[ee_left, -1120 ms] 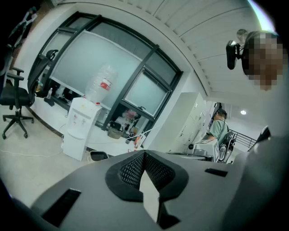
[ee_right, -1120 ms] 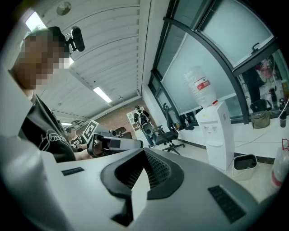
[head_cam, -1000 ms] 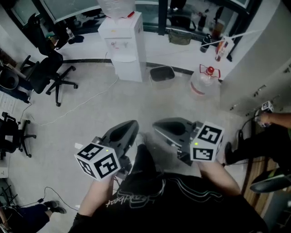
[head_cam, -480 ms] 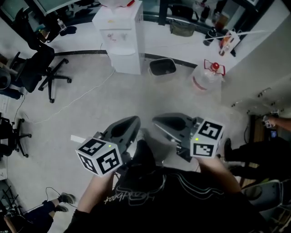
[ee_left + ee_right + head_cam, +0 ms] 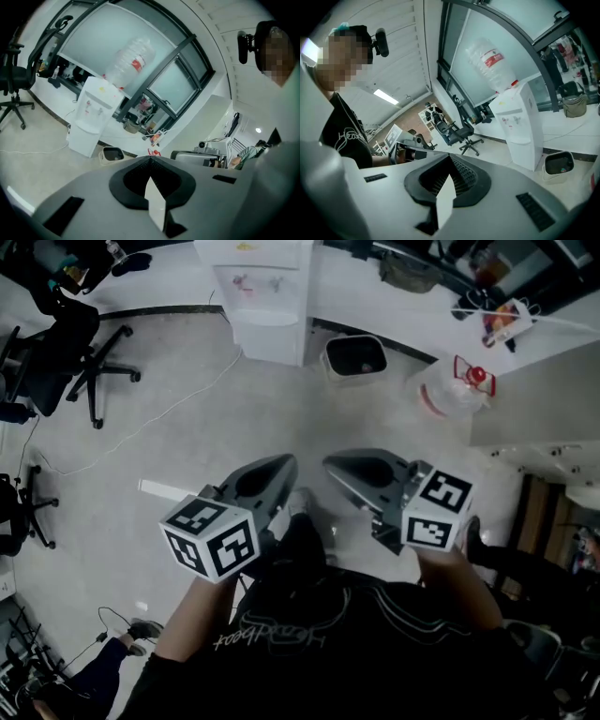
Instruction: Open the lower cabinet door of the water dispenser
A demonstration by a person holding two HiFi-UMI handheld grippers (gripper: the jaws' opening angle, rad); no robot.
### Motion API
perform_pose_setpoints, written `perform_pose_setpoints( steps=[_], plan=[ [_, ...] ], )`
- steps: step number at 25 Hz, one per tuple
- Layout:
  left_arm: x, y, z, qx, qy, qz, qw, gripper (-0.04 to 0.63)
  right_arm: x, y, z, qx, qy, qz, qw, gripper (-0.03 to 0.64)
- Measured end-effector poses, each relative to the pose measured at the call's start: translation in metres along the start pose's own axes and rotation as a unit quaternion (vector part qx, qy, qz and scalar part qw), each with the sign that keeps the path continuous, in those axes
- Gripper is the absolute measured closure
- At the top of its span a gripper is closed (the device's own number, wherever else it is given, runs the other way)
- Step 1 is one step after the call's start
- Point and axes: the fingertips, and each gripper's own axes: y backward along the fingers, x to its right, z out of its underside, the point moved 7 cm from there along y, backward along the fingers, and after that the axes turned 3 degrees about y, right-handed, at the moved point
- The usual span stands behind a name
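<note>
The white water dispenser (image 5: 265, 287) stands at the far wall, several steps ahead of me. Its lower cabinet door (image 5: 273, 341) is closed. In the left gripper view the dispenser (image 5: 92, 112) carries an upturned clear bottle (image 5: 129, 58). The right gripper view shows the dispenser (image 5: 521, 123) and its bottle (image 5: 492, 62) too. My left gripper (image 5: 284, 465) and right gripper (image 5: 332, 466) are held side by side in front of my body, both pointing toward the dispenser. Each has its jaws shut with nothing between them, and both are far from the door.
A dark waste bin (image 5: 356, 355) sits just right of the dispenser. A large water jug (image 5: 452, 394) with a red cap lies further right. Black office chairs (image 5: 58, 345) stand at the left. A cable (image 5: 159, 423) trails over the floor from the dispenser.
The dispenser has slid up to the top edge of the head view and looks nearer. Both grippers have moved forward toward it, still shut and side by side.
</note>
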Motion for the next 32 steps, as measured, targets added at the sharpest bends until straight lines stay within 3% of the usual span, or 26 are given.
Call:
perform_pose_setpoints(
  steps=[6, 12, 21, 26, 32],
  plan=[
    [-0.054, -0.032, -0.017, -0.029, 0.014, 0.009, 0.9994, 0.595, 0.047, -0.041, 0.0, -0.035, -0.006, 0.032, 0.999, 0.604],
    [-0.095, -0.078, -0.023, -0.044, -0.005, 0.013, 0.9989, 0.595, 0.107, -0.059, 0.012, -0.049, -0.007, 0.067, 0.996, 0.604],
    [-0.176, -0.145, 0.001, -0.049, 0.025, -0.011, 0.9984, 0.594, 0.207, -0.1, 0.067, -0.072, -0.02, 0.065, 0.995, 0.604],
    [-0.207, -0.186, 0.013, -0.062, 0.041, -0.02, 0.997, 0.594, 0.26, -0.115, 0.097, -0.063, -0.087, 0.052, 0.993, 0.604],
    [-0.223, -0.247, 0.001, -0.062, 0.039, -0.061, 0.9954, 0.594, 0.324, -0.113, 0.096, -0.075, -0.069, 0.056, 0.993, 0.604]
  ],
)
